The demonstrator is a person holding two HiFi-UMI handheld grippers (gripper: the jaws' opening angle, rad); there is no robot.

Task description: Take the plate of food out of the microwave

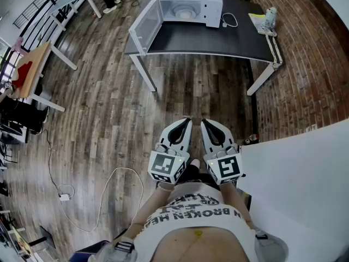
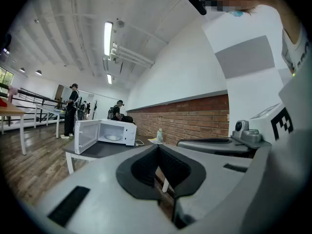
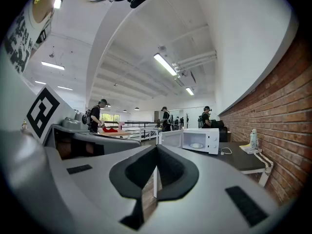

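Two tools, the left gripper (image 1: 187, 123) and the right gripper (image 1: 206, 124), are held side by side, each clenched shut on nothing. At twelve o'clock from them, well apart, the microwave (image 1: 188, 4) stands on a dark table (image 1: 218, 40), its door (image 1: 146, 25) swung open. The plate (image 1: 185, 13) sits inside.
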